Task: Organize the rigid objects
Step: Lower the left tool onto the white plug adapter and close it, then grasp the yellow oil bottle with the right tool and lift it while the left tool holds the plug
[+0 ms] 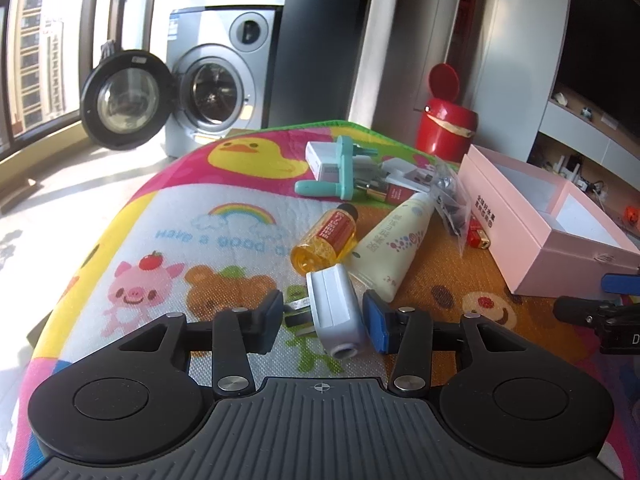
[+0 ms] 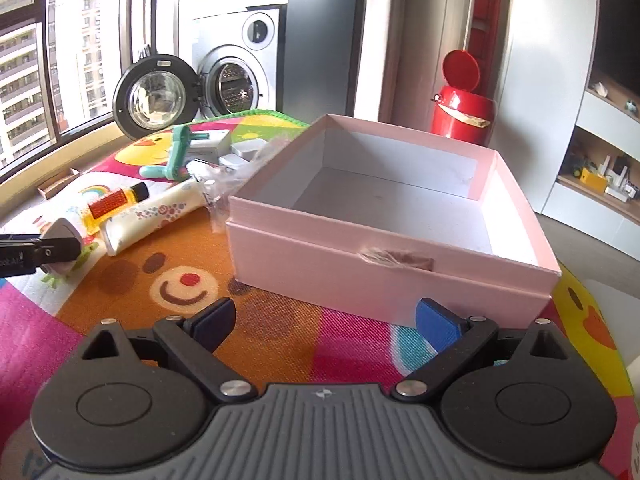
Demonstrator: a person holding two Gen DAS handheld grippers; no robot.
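Pink box empty; white plug adapter between the left tool's pads.

The pink box sits open near the right edge of the play mat, white inside, nothing seen in it. The white plug adapter lies on the mat between the fingers of the left tool, long axis running away from the camera and slightly leftward, prongs pointing at the left pad; pads part-open, a gap showing on the right side, no grip evident. The right tool hovers before the box's near wall, jaws wide, holding nothing. The amber bottle and cream tube lie just beyond the adapter, their caps pointing toward the mat's far edge.
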